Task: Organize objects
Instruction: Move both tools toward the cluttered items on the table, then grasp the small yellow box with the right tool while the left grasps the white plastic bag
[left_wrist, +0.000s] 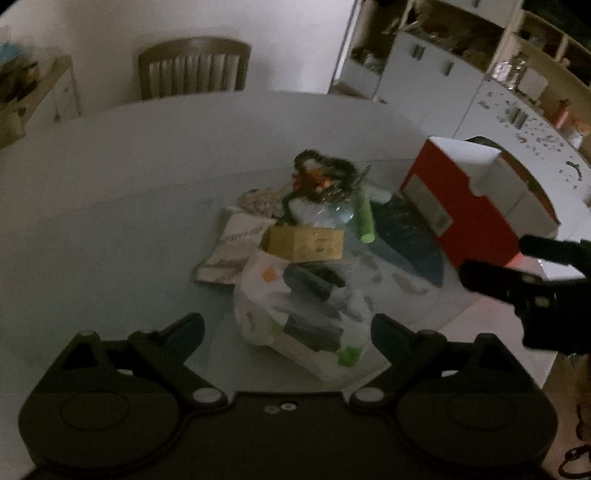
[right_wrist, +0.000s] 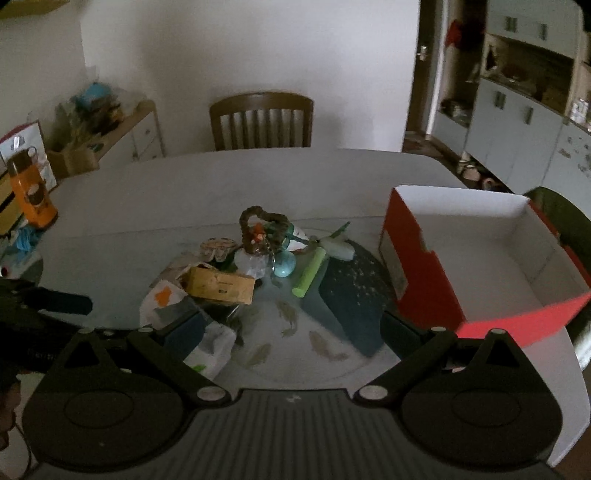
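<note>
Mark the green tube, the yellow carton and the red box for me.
green tube (right_wrist: 309, 274): right wrist view, middle of its length.
yellow carton (right_wrist: 221, 285): right wrist view, its front face.
red box (right_wrist: 417, 266): right wrist view, its red outer side wall.

A loose heap — tan carton (right_wrist: 221, 285), green tube (right_wrist: 308, 273), printed bag (left_wrist: 295, 314) — beside an open red box (right_wrist: 476, 258).

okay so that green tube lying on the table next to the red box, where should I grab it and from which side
Grip the green tube across its middle, coming from above. It lies flat, angled on the table, its near end free, and its far end runs into the clutter pile. Its slim round body should fit between the open right gripper fingers.
</note>
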